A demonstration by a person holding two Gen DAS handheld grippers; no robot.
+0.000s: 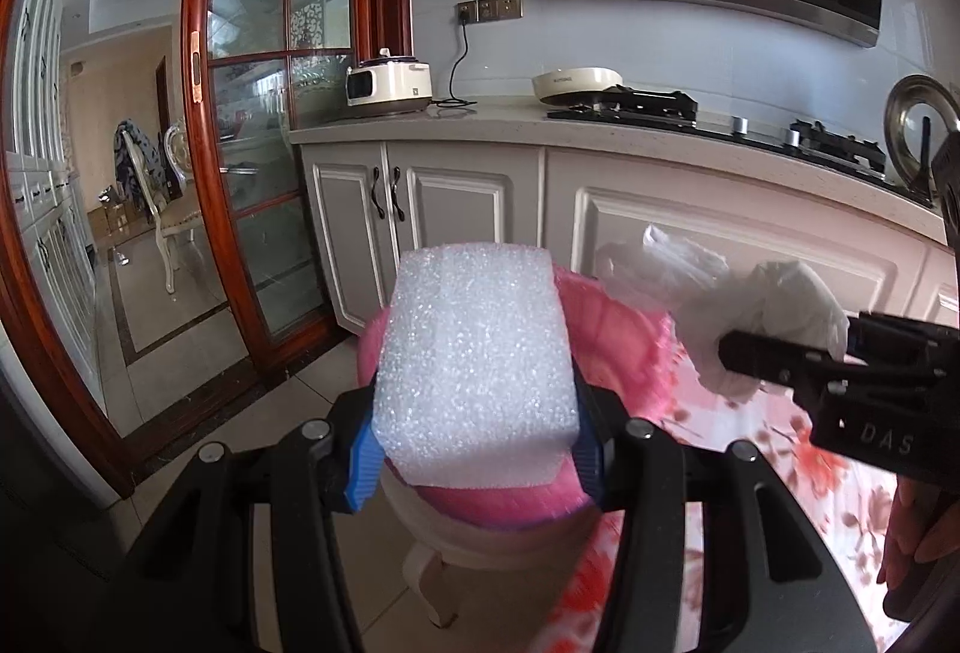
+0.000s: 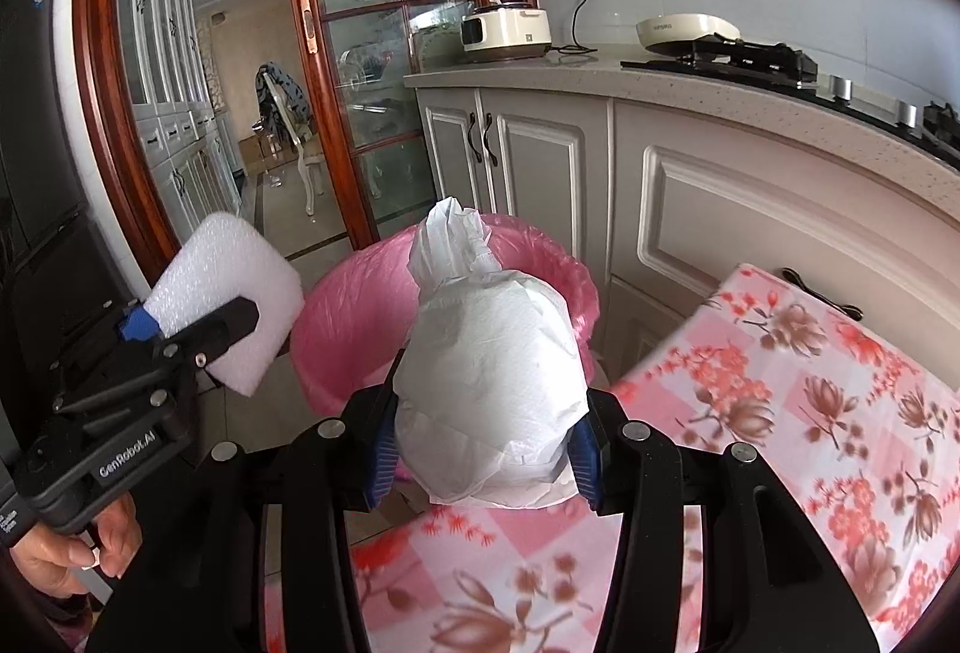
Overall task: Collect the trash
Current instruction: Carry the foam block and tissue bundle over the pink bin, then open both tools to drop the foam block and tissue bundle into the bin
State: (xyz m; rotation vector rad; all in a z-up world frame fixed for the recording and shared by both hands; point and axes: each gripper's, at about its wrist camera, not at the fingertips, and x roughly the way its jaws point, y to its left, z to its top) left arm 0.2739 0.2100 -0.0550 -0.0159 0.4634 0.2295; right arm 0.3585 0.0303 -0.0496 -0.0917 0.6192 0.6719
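Trash held over the pink-lined bin [image 2: 558,263]
Left gripper [image 1: 477,449] clamps a foam block [image 1: 474,347]; right gripper [image 2: 486,449] clamps a white wad [image 2: 492,389].

The black body of the right claw [image 1: 774,353] shows the pale letters "DAS", the black body of the left claw [image 2: 198,335] says "GenRobot.AI" in white, and the writing on the cream pan [image 2: 687,30] is too small to read.
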